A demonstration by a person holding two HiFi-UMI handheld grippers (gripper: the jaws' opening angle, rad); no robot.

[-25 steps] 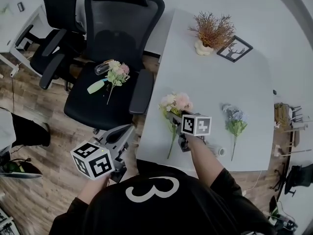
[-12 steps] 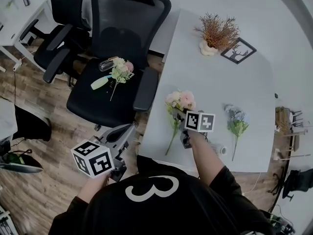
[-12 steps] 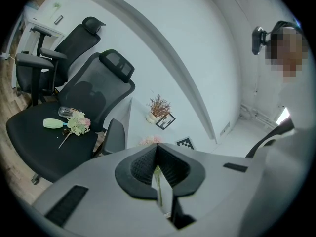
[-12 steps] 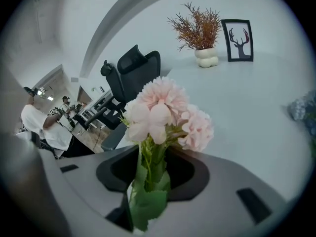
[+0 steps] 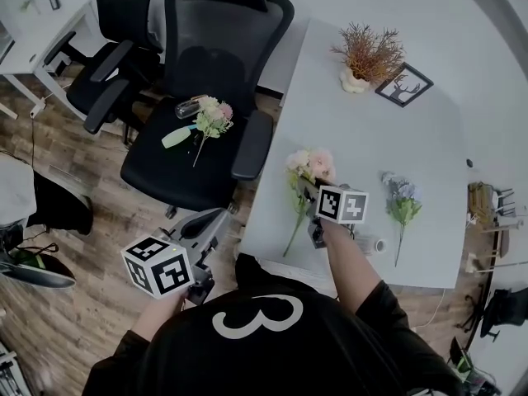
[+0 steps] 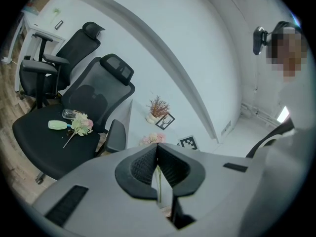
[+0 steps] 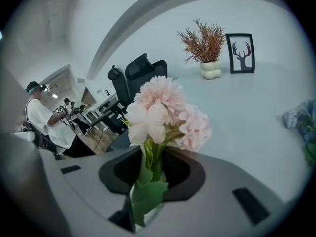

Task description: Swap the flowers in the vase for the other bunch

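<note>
The pink artificial flower bunch (image 5: 309, 165) lies on the white table (image 5: 363, 139). In the head view its long axis runs from blooms at 1 o'clock to stem end at 7 o'clock. The right gripper (image 5: 307, 191) has just been closing and is clamped on the stems just below the blooms. The left gripper (image 5: 214, 218), jaws together and empty, hangs off the table's 9 o'clock edge. A blue flower bunch (image 5: 402, 206) lies at 3 o'clock, blooms toward 12. A lumpy white vase (image 5: 354, 82) at 12 o'clock holds dried rust-brown sprigs (image 5: 370, 49).
</note>
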